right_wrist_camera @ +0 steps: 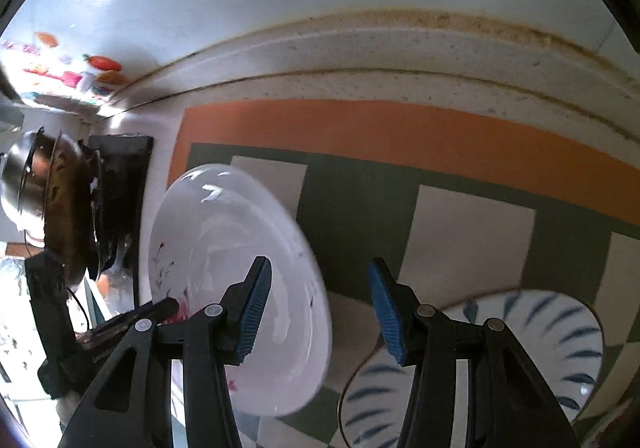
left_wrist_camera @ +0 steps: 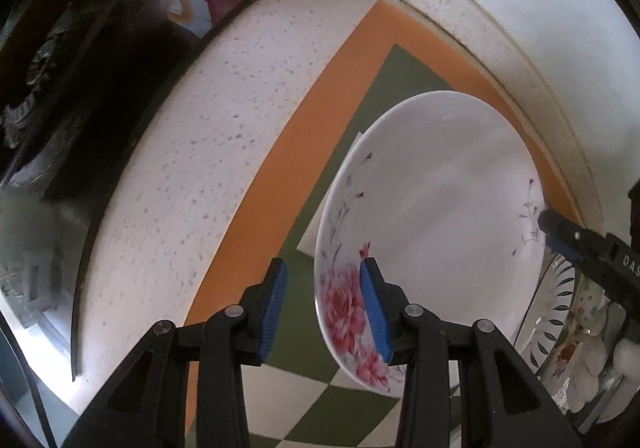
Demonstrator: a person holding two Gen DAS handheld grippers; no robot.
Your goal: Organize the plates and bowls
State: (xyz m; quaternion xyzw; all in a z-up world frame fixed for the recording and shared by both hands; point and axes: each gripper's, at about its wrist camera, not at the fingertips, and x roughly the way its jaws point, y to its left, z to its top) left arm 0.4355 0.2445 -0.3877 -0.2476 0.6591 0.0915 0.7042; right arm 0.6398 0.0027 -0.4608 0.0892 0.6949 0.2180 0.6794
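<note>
The floral plate (left_wrist_camera: 432, 232) stands tilted on edge between both tongs. The left gripper (left_wrist_camera: 324, 312) is wide open, its right pad against the plate's face at 3 o'clock. The right gripper (right_wrist_camera: 320, 312) also gapes, gripping nothing; the plate sits at its 9 o'clock.

My right gripper (right_wrist_camera: 316, 312) hides the near edge of the floral plate (right_wrist_camera: 240, 280). Right of that plate, the blue-leaf plate (right_wrist_camera: 560, 348) runs off the frame's bottom. Left of it, the cookware (right_wrist_camera: 52, 208) blurs.
</note>
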